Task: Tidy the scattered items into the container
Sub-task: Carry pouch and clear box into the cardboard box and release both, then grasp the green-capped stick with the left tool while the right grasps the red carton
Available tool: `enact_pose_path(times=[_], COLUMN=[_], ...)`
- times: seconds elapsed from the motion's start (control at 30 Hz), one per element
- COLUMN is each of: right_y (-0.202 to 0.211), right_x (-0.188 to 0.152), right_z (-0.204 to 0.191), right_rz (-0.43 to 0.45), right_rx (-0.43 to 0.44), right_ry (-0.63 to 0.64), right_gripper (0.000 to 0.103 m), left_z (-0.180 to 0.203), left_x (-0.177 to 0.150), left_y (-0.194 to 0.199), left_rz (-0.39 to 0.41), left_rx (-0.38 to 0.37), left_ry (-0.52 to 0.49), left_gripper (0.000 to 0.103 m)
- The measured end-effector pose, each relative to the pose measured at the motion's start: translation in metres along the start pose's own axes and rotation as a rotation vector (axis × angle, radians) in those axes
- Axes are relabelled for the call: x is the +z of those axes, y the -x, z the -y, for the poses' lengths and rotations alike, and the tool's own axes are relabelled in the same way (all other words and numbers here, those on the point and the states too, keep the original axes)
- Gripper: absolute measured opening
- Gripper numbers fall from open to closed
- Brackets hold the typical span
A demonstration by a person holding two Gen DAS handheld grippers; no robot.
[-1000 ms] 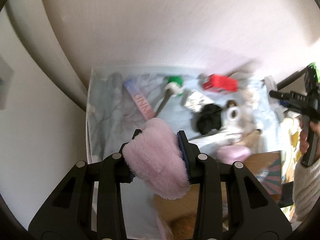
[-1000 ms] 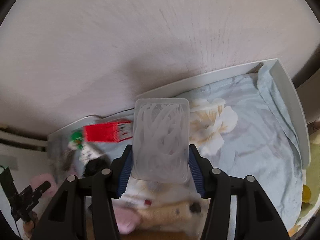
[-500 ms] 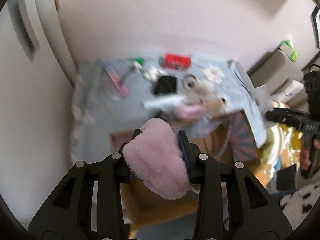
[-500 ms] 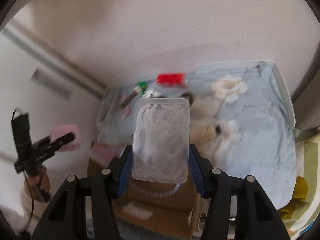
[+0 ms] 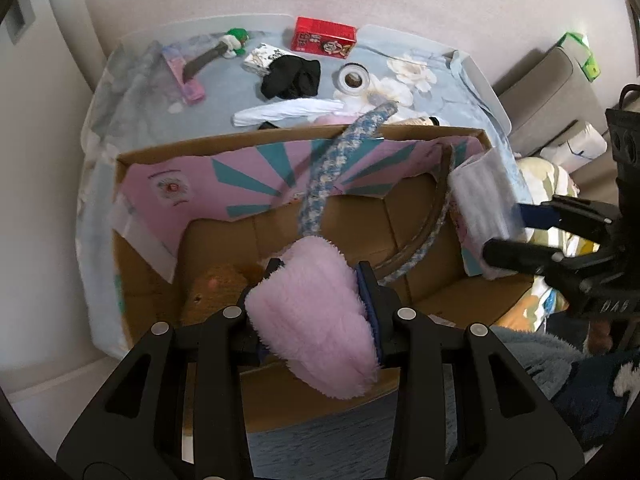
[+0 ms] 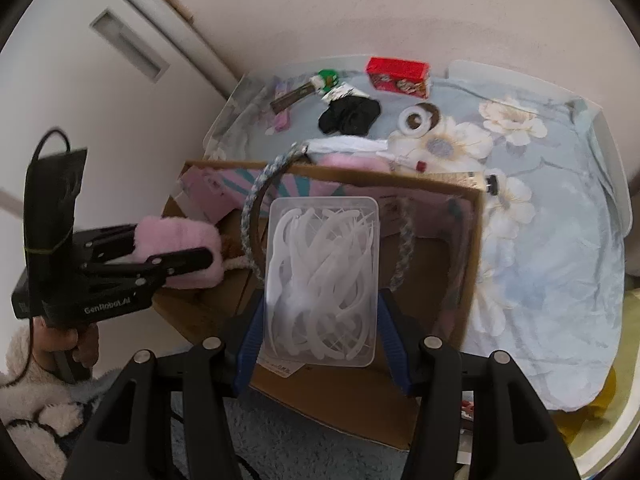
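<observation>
The left gripper [image 5: 316, 304] is clamped on a fluffy pink slipper [image 5: 316, 320], and the right gripper [image 6: 320, 320] squeezes a clear plastic box of white floss picks [image 6: 322, 280]. Both hang over the open cardboard box [image 5: 280, 396] that serves as the container, at the near edge of the bed, so neither load is dropped in yet.

Inside the box lie a blue-and-white braided headband [image 5: 324, 176], leaning on the far wall, and a brown plush toy [image 5: 216, 284] at the near left.

A good deal is left on the floral bedsheet [image 6: 560, 240] beyond the box: a red carton [image 5: 324, 38] at the far edge, a black cloth bundle [image 5: 292, 76], a roll of white tape [image 5: 353, 79], a pink flat pack [image 5: 182, 76] to the far left, a green-capped tube [image 5: 216, 50] and a long white item [image 5: 288, 112] against the box's far wall

The task looks, by my judgement, less than half done
</observation>
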State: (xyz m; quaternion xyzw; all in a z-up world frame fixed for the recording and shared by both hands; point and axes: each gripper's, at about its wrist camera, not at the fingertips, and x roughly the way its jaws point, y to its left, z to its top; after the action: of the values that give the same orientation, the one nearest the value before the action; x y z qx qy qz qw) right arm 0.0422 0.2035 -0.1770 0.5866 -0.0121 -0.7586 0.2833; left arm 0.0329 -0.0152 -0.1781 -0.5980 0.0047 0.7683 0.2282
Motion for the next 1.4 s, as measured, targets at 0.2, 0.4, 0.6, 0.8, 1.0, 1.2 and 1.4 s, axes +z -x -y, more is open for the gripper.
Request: enact_pose_path(times=[0.2,0.4,0.6,0.8,1.0,1.2,1.4], right_y=[-0.010,-0.017,-0.014,0.005,0.017,0.027,0.041], right_x=[-0.002,-0.001,-0.001,0.001,0.003,0.010,0.034], right_z=[-0.006,-0.001,0.009,0.026,0.038,0.047,0.054], right_rz=[-0.025,-0.058,-0.044,0.022,0.056,0.091,0.123], right_rx=[-0.005,-0.005,-0.005,0.021,0.016,-0.011,-0.075], right_ry=[0.043,0.026,-0.010,-0.075,-0.107,-0.110,-0.013], right_gripper=[0.050,0.051,0.052,0.053,0.053,0.053,0.053], left_z=[0.003,0.008,0.003,-0.015,-0.029,-0.041,-0.052], left_x=[0.001,0.002,0.003,0.005,0.010,0.018,0.052], left_y=[0.001,-0.005,-0.002,0.004,0.017,0.029,0.044], left_rz=[-0.004,-0.037,-0.033,-0.022,0.012,0.041,0.112], left_rx=[-0.002,0.012,0.026,-0.002,0.010,0.053,0.154], left_ry=[0.001,-0.019,0.006,0.081,0.113,0.106,-0.013], left_gripper=[0.033,0.076,0.083,0.083,0.083,0.083,0.084])
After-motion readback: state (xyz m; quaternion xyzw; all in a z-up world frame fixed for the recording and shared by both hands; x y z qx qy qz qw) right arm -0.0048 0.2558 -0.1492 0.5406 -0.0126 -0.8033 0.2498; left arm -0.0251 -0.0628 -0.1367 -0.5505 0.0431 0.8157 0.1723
